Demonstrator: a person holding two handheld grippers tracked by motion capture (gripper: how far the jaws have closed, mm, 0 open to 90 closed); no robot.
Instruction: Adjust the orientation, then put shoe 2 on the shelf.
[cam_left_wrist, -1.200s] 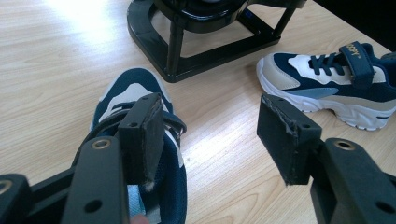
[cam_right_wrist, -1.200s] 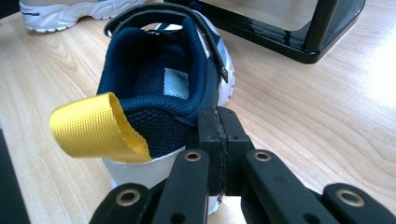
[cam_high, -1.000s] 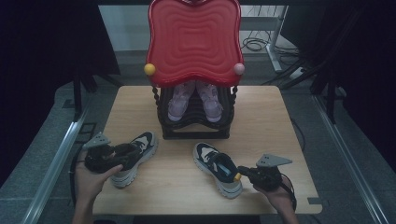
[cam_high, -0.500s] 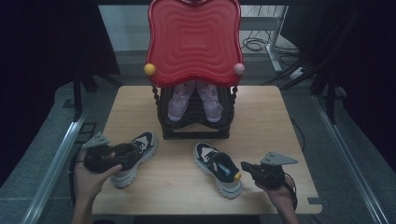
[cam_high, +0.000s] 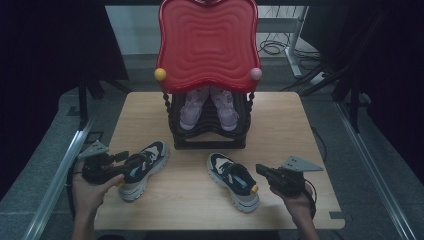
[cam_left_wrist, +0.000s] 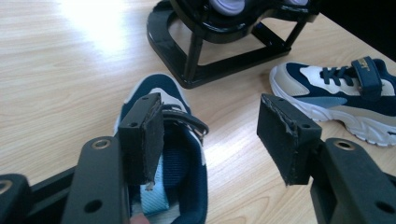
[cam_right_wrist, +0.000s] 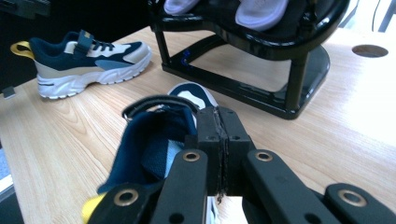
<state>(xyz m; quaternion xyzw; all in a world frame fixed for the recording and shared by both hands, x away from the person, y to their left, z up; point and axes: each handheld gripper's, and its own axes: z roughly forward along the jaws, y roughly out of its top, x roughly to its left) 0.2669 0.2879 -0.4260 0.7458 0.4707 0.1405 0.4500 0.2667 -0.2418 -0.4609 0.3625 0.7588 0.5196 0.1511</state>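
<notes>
Two navy, white and beige sneakers lie on the wooden table (cam_high: 280, 125). The left sneaker (cam_high: 145, 167) (cam_left_wrist: 156, 88) points toward the black rack. My left gripper (cam_high: 124, 161) (cam_left_wrist: 215, 135) is at its heel, open, with one pad (cam_left_wrist: 144, 135) over the shoe's opening and the other out over the table; neither pad presses on it. The right sneaker (cam_high: 232, 179) (cam_right_wrist: 149, 135) has a yellow heel tab. My right gripper (cam_high: 261, 170) (cam_right_wrist: 219, 135) sits just behind and beside that heel, its pads shut together with nothing between them.
A black shoe rack (cam_high: 210, 140) stands at the table's middle back, with a pair of lilac shoes (cam_high: 207, 107) on it and a red wavy tray (cam_high: 207, 45) on top. Table edges lie close behind both hands. Cables lie on the floor at the far right.
The right gripper has shifted slightly by the right sneaker's heel. Both sneakers and the left gripper have stayed in place.
</notes>
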